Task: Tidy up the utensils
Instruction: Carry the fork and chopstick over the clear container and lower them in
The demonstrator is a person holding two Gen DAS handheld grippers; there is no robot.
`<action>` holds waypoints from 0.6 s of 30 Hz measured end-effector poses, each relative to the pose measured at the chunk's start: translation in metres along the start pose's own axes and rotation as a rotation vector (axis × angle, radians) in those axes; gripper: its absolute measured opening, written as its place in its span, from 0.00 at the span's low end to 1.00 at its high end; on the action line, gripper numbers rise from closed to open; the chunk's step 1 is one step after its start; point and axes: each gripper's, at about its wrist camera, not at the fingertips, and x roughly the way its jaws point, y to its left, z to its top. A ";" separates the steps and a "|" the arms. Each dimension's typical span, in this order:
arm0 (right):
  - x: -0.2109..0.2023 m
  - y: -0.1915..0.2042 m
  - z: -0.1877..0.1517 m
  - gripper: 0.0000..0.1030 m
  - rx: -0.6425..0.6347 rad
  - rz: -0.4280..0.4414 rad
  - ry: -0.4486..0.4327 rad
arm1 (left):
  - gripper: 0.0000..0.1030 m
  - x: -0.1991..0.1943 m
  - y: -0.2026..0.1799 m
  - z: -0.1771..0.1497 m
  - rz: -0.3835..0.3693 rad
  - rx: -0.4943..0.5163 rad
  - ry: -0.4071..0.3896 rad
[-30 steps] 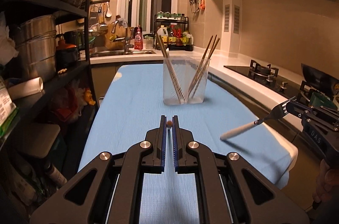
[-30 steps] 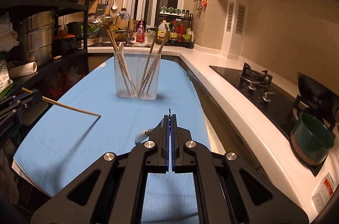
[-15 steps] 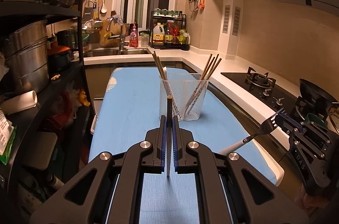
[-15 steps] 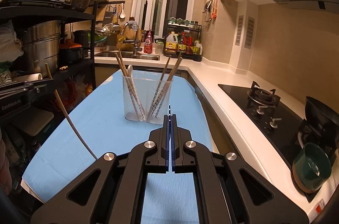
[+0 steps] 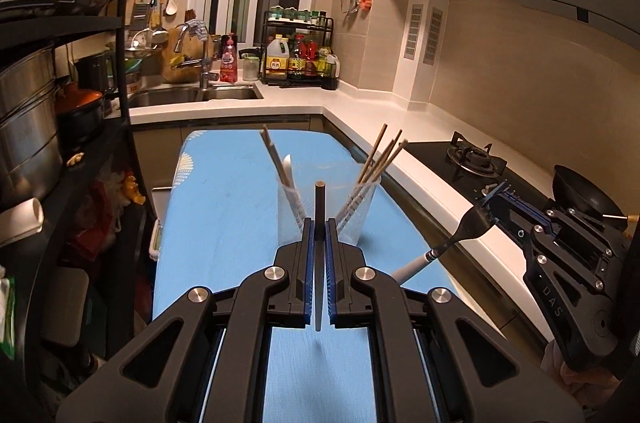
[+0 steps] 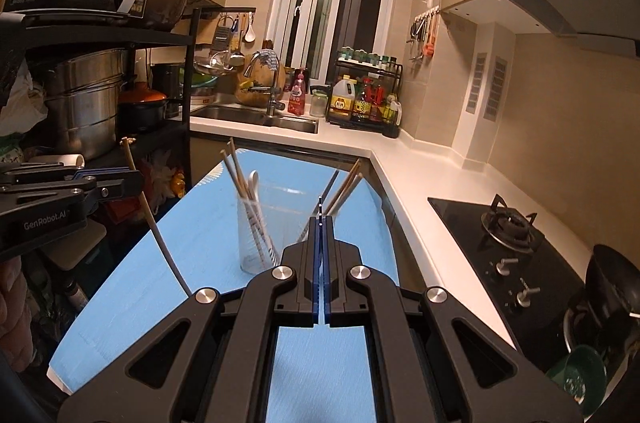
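I am holding my left gripper (image 5: 319, 223) over the blue-covered counter (image 5: 224, 223), pointing it forward and a little downward. Its jaws are pinching shut on a chopstick (image 5: 319, 243), gripping it partway along so one end is sticking up above them and the other is hanging below. I am holding my right gripper (image 6: 321, 221) raised toward the counter's right edge, also tilting slightly down, its jaws clamping flat on the head of a fork (image 5: 472, 223) whose white handle is slanting down and away toward the left. In the right wrist view the left gripper's body is showing at the left edge, roughly level.
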 end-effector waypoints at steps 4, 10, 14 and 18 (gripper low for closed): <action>0.011 -0.010 0.033 0.01 -0.025 -0.014 -0.022 | 0.05 0.006 0.004 0.037 -0.018 0.006 -0.025; 0.034 -0.020 0.097 0.01 -0.080 -0.043 -0.080 | 0.05 0.011 0.002 0.103 -0.037 0.026 -0.123; 0.067 -0.015 0.118 0.01 -0.091 -0.045 -0.082 | 0.05 0.037 0.005 0.126 -0.046 -0.002 -0.148; 0.107 -0.007 0.116 0.01 -0.098 -0.051 -0.029 | 0.05 0.075 0.004 0.127 -0.044 -0.012 -0.105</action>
